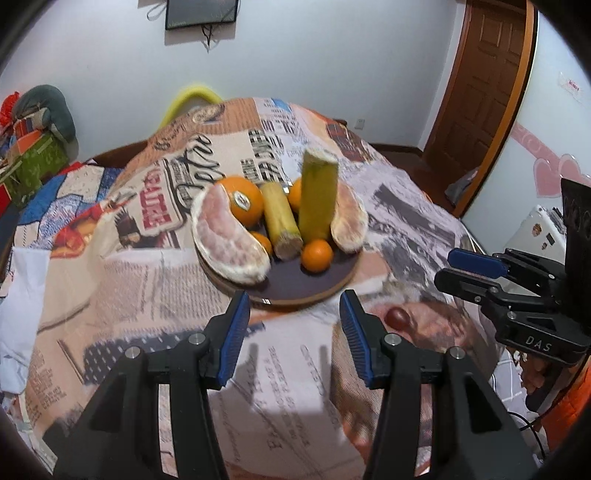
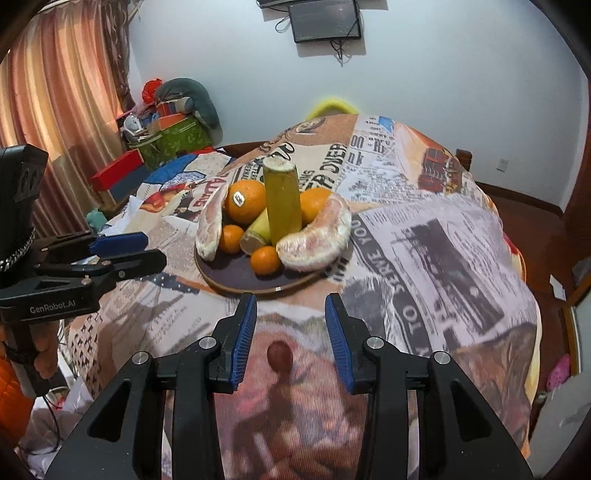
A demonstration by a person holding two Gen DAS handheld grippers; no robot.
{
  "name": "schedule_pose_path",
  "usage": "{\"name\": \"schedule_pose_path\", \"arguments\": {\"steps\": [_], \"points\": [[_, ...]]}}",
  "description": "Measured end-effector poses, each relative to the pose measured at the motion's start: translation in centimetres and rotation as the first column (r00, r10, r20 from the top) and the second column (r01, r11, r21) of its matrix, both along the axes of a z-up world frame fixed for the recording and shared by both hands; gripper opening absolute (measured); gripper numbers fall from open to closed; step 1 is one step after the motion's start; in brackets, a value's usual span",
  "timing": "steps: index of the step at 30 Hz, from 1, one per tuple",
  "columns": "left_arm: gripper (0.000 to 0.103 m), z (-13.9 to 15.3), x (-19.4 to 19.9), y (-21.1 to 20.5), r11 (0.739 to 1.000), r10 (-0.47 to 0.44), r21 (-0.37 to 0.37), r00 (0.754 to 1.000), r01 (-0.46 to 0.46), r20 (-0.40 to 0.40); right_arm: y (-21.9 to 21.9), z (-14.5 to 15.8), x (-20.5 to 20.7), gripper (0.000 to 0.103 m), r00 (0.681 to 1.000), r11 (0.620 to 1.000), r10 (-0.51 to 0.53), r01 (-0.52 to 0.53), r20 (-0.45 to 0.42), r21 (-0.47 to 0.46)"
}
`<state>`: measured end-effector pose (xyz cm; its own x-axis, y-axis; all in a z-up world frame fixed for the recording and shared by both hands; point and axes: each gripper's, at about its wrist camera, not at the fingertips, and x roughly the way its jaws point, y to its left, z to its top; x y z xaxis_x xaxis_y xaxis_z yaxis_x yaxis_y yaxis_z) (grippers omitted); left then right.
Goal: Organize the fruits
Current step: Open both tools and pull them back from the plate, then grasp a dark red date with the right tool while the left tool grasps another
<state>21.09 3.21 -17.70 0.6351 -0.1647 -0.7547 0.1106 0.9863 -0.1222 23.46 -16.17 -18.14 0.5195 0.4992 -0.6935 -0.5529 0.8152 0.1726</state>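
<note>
1. A round dark plate with a pale wooden rim sits mid-table on a cloth printed like old newspaper pages.
2. On the plate: two peeled pomelo wedges with pale, pithy skin, one at the left and one at the right; a large glossy orange bearing a sticker; a small smooth tangerine at the near edge; and two yellow-green cane sections, one upright and one lying against it.
3. A small, dark red, oval fruit lies alone on the cloth, near side of the plate, apart from it.
4. The right tongs hover with ribbed blue pads spread wide on either side of that fruit, touching nothing.
5. The left tongs are likewise released, empty, pointing at the plate's near rim.
6. Beyond the table: a white wall with a dark screen, striped curtains at far left, a pile of boxes, and a brown wooden door at far right.
</note>
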Motion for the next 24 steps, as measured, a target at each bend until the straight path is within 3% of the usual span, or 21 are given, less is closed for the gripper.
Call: {"name": "schedule_pose_path", "arguments": {"steps": [12,19,21,24], "points": [[0.050,-3.8,0.3,-2.1,0.999,-0.041,-0.002,0.993,0.041,-0.110,0.1,-4.1,-0.5,0.035,0.996,0.999,-0.005,0.002,-0.085,-0.036],[0.050,-5.0,0.7,-3.2,0.997,-0.080,-0.022,0.988,0.078,-0.133,1.2,-5.6,-0.6,0.035,0.991,0.999,0.043,-0.047,-0.125,-0.027],[0.050,-5.2,0.8,-3.5,0.996,-0.092,-0.025,0.986,0.089,-0.136,1.5,-5.8,-0.7,0.033,0.993,0.998,0.049,-0.054,-0.111,-0.039],[0.050,-5.5,1.0,-4.2,0.993,-0.117,-0.022,0.983,0.115,-0.141,1.7,-5.8,-0.8,0.020,0.994,0.996,0.058,-0.064,-0.097,-0.057]]}}
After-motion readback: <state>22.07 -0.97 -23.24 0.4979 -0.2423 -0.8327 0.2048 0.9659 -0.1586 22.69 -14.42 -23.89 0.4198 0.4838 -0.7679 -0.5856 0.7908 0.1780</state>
